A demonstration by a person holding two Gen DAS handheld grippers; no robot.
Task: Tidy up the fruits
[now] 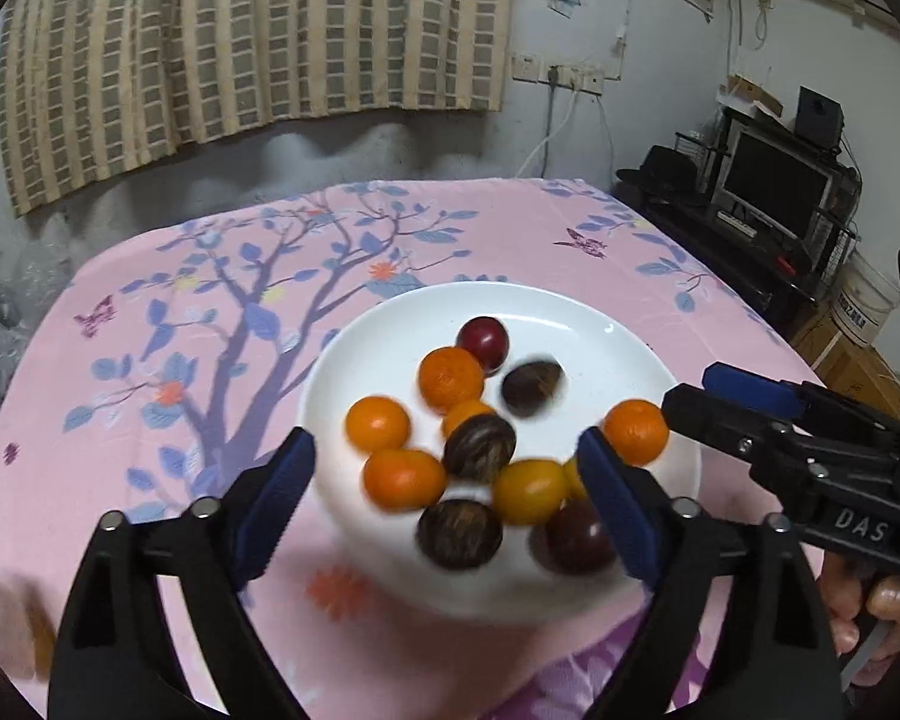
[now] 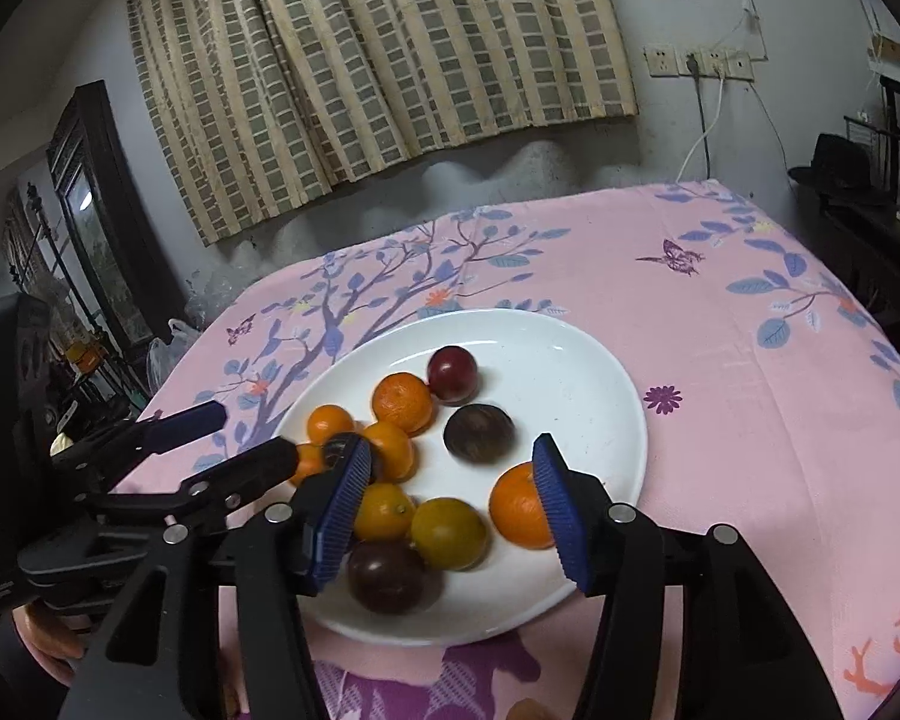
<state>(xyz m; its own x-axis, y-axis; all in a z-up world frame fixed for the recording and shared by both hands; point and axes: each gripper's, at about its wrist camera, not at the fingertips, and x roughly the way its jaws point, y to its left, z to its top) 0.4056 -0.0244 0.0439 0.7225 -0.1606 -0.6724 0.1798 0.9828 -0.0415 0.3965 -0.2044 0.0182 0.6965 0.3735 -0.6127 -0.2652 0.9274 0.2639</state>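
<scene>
Both pairs of fingers, left gripper (image 1: 447, 501) and right gripper (image 2: 453, 510), hang spread and empty over the near rim of the white plate (image 1: 570, 318), its fruits (image 1: 450, 378) heaped toward twelve o'clock, each hand about equally near.

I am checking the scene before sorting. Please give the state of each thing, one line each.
Left gripper: open, holds nothing.
Right gripper: open, holds nothing.
White plate: on the tablecloth, holds the fruits.
Curtain: drawn shut.
Wall plug: plugged in.
</scene>
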